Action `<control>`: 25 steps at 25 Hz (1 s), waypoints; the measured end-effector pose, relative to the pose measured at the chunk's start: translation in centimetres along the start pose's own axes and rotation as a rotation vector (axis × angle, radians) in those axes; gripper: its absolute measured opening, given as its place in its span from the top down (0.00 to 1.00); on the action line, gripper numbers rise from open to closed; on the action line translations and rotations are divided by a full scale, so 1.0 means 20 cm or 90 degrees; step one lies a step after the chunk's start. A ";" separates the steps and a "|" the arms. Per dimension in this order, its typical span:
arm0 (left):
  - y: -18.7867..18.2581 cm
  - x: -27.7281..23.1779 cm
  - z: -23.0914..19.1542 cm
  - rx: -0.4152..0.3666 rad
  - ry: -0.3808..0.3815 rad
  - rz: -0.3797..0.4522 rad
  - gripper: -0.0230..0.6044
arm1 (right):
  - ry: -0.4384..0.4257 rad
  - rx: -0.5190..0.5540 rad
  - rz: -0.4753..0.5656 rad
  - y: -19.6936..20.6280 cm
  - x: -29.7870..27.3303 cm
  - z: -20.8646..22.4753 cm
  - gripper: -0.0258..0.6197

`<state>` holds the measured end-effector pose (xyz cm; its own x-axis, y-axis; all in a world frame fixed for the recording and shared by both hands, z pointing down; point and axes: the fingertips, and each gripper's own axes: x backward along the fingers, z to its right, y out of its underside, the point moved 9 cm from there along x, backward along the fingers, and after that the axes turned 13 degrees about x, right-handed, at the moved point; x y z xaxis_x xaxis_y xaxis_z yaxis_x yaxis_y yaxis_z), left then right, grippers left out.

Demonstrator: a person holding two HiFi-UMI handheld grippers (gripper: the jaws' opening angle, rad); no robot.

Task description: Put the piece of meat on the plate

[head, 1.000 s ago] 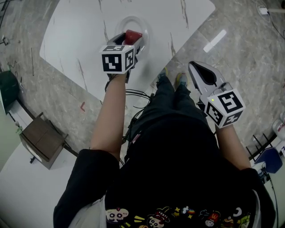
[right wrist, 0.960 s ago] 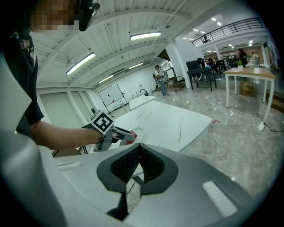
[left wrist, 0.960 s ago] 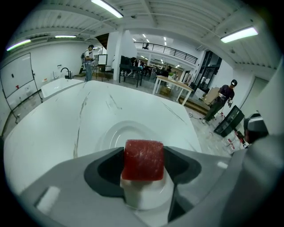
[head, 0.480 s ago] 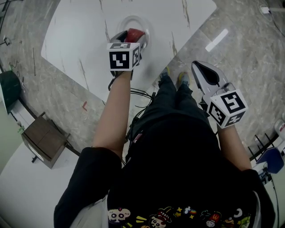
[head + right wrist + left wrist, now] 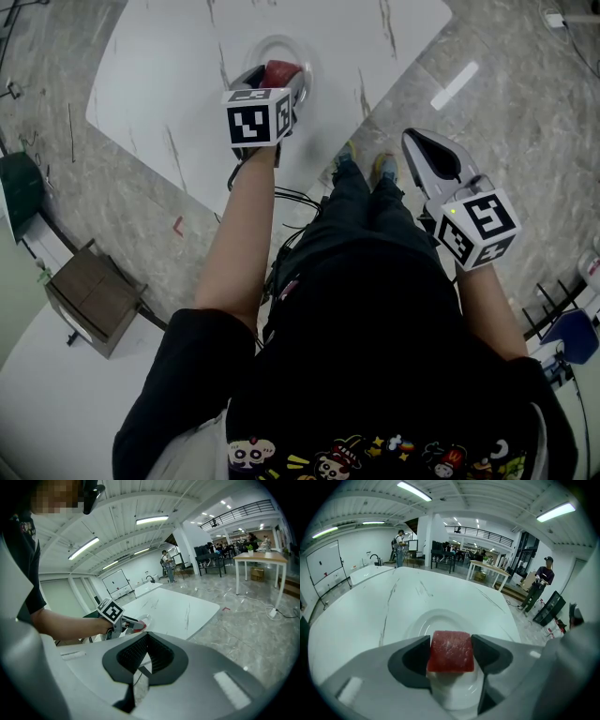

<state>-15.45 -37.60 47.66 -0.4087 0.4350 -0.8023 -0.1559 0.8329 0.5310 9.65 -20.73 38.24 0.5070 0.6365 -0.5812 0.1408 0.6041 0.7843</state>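
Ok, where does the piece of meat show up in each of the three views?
Head view: the piece of meat is the red block at top centre.
Left gripper view: bottom centre, clamped between the jaws.
Right gripper view: a small red spot left of centre, at the tip of the left gripper.
Shared landmark: the white plate just below it.

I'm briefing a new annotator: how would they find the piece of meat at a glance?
Look at the white veined table, then the round plate on its near side. Over that plate the left gripper clamps the piece of meat: a red, square-cut block, the only red thing there.
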 end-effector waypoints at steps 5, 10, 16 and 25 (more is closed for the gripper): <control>0.01 0.01 -0.01 0.008 0.008 0.002 0.34 | -0.001 0.001 0.004 0.00 0.01 0.00 0.92; 0.00 0.03 -0.01 0.015 0.018 0.013 0.34 | -0.003 0.003 0.008 0.00 0.00 0.00 0.92; -0.01 0.08 -0.01 0.018 0.022 0.032 0.34 | -0.004 0.010 0.013 -0.02 0.00 -0.02 0.92; -0.02 0.33 0.03 0.003 0.016 0.127 0.64 | -0.003 0.053 0.034 -0.09 0.00 -0.05 0.93</control>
<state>-17.57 -34.80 42.02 -0.4532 0.5832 -0.6742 -0.0647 0.7328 0.6774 8.62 -21.38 36.52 0.5197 0.6645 -0.5371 0.1830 0.5275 0.8296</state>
